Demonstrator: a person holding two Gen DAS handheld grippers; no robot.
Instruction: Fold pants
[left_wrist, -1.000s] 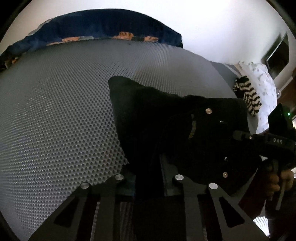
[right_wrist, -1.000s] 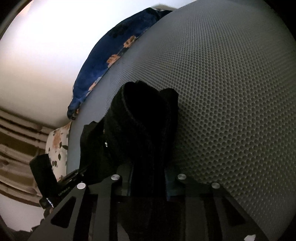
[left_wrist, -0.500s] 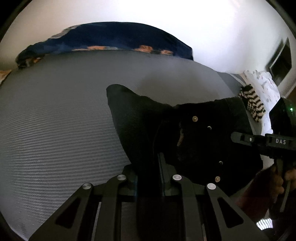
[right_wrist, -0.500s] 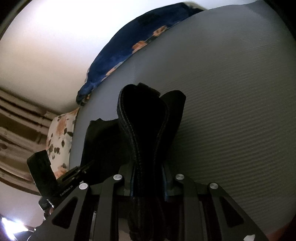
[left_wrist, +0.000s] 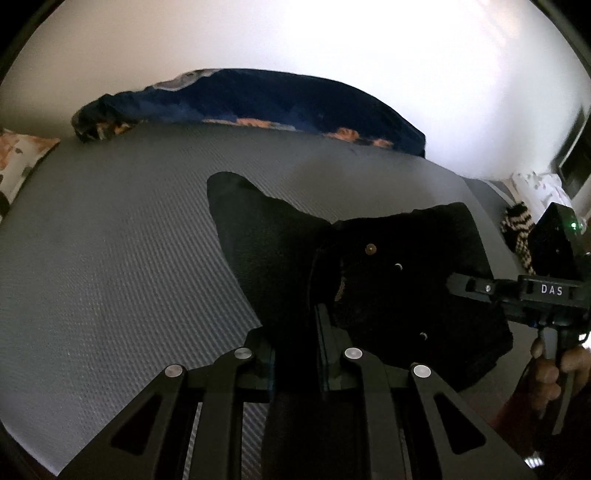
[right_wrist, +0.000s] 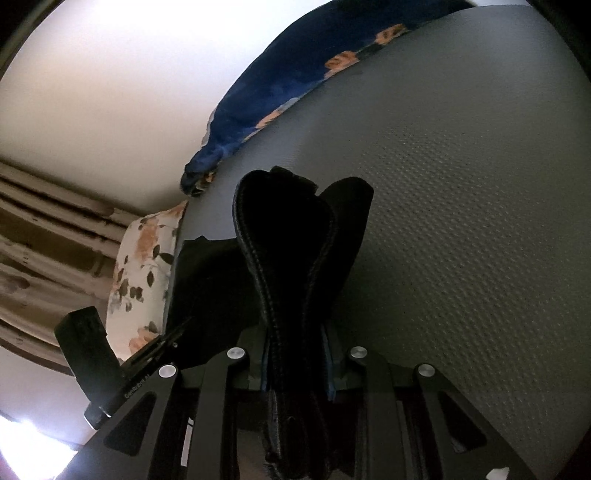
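A: Left gripper (left_wrist: 295, 328), jaws nearly together, clamped on a bunched edge of the black pants (left_wrist: 399, 280). Right gripper (right_wrist: 297, 354) the same, pinching a thick seamed band, probably the waistband, though it's too dark to be sure.

B: Where are the pants?

A: Over the grey textured mattress (left_wrist: 110, 258). Held edges are raised off it, the rest drapes toward the surface. Rivets and a button show in the left wrist view, so the top of the garment faces that camera.

B: Why two grips?

A: My guess is that one grip on each side keeps the edge stretched between them, so the cloth carries as a flat panel instead of sagging. Looks like a fold in mid-carry, with the raised half not yet laid down.

B: Anything else in view?

A: Blue floral blanket (left_wrist: 258, 103) along the far edge against the wall, well apart from the pants. Floral pillow (right_wrist: 144, 258) off the mattress side. Striped knit item (left_wrist: 517, 236) at the far right corner. A person's hand (left_wrist: 554, 365) is on the right gripper's handle.

B: Risk?

A: Thick band could slip if the jaws loosen.
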